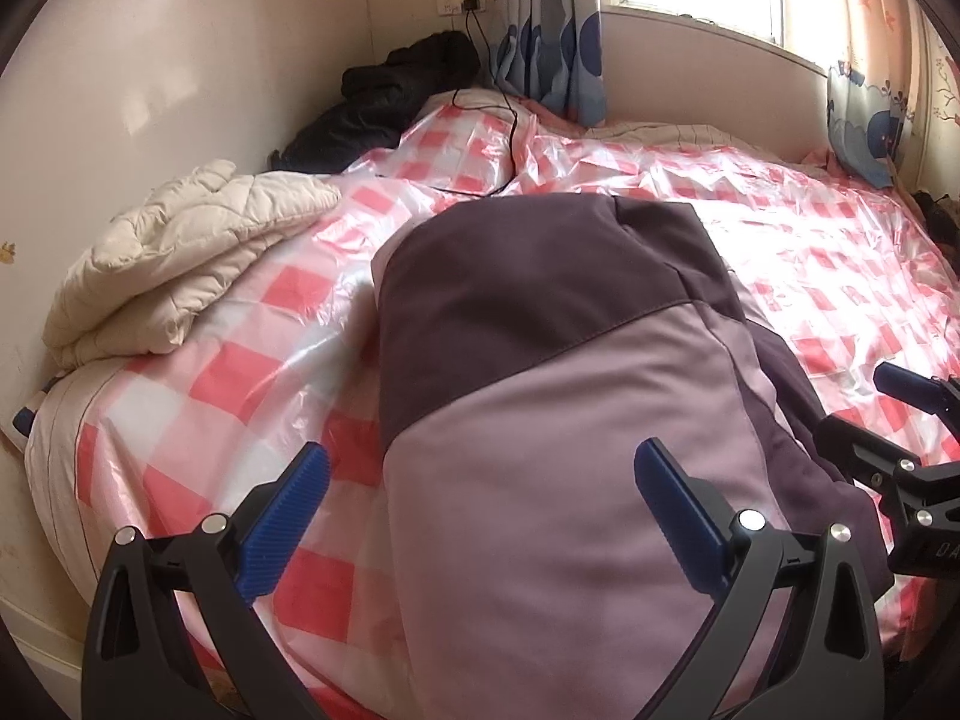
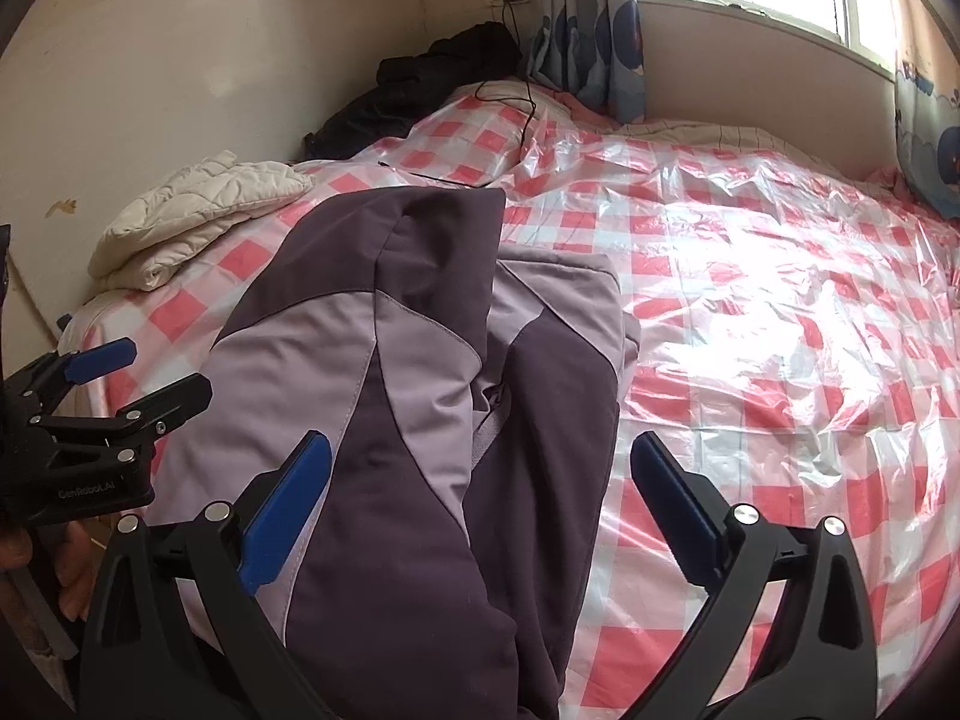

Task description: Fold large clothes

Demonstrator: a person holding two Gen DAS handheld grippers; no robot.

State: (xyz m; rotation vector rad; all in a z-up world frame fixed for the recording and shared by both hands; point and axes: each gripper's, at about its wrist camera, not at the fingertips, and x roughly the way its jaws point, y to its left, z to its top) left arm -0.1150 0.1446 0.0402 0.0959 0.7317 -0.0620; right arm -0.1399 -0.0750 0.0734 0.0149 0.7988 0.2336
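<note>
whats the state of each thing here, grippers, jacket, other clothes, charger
left gripper: open, empty
right gripper: open, empty
purple jacket: folded lengthwise on the bed, not gripped
cream quilted garment: folded, lying by the wall
black garment: bunched up, unfolded
charger: plugged into the wall socket

R gripper (image 2: 480, 498) jaws wide apart, over purple two-tone jacket (image 2: 420, 360) folded lengthwise on checked plastic sheet (image 2: 750, 300). L gripper (image 2: 138, 369) at left edge, also spread.
</note>
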